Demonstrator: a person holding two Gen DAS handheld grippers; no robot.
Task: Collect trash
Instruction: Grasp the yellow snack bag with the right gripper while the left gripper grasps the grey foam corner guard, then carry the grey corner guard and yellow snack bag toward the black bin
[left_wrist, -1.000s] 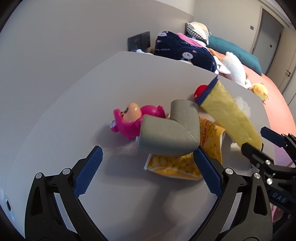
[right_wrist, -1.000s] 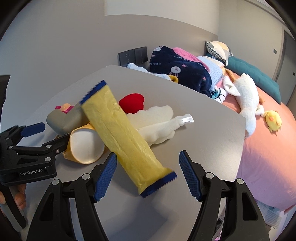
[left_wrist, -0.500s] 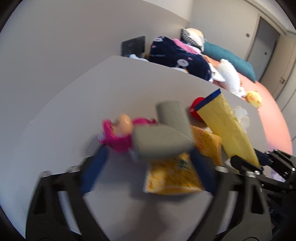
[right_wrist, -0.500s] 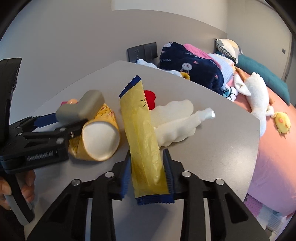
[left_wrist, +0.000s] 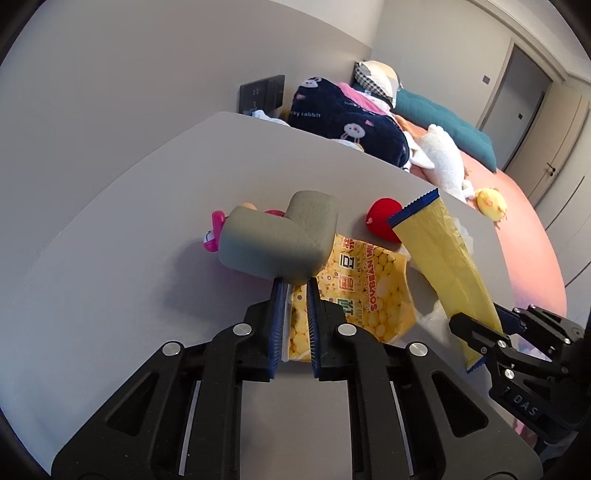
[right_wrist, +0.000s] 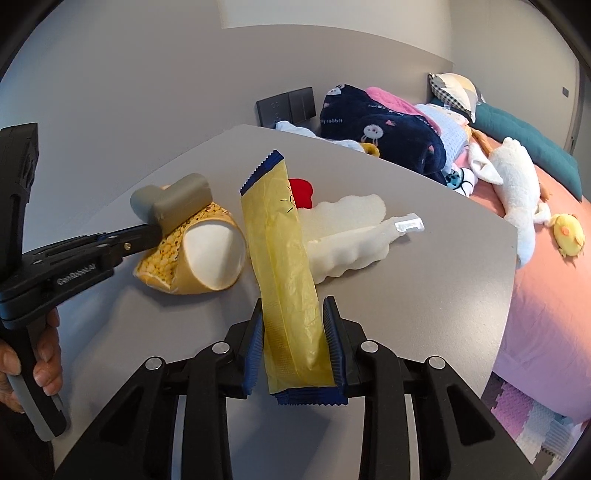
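My left gripper (left_wrist: 296, 291) is shut on a grey L-shaped foam corner guard (left_wrist: 280, 238), held just above the grey table (left_wrist: 147, 206); it also shows in the right wrist view (right_wrist: 171, 201). My right gripper (right_wrist: 293, 325) is shut on a long yellow wrapper with blue ends (right_wrist: 282, 258), lifted and tilted; it also shows in the left wrist view (left_wrist: 443, 258). A yellow soybean snack bag (left_wrist: 362, 291) lies open on the table under the foam piece, its white inside visible (right_wrist: 214, 254). A white crumpled plastic wrapper (right_wrist: 347, 236) lies behind the yellow one.
A pink doll (left_wrist: 214, 232) lies behind the foam piece. A red heart-shaped thing (left_wrist: 382, 218) sits mid-table. A bed with a navy blanket (right_wrist: 388, 129), white plush (right_wrist: 517, 192) and yellow chick (right_wrist: 569, 236) borders the table's right edge. A dark wall switch (left_wrist: 262, 92) is behind.
Both grippers closed: the left one on the grey foam corner guard, the right one on the yellow wrapper. Both things are now lifted off the pile.
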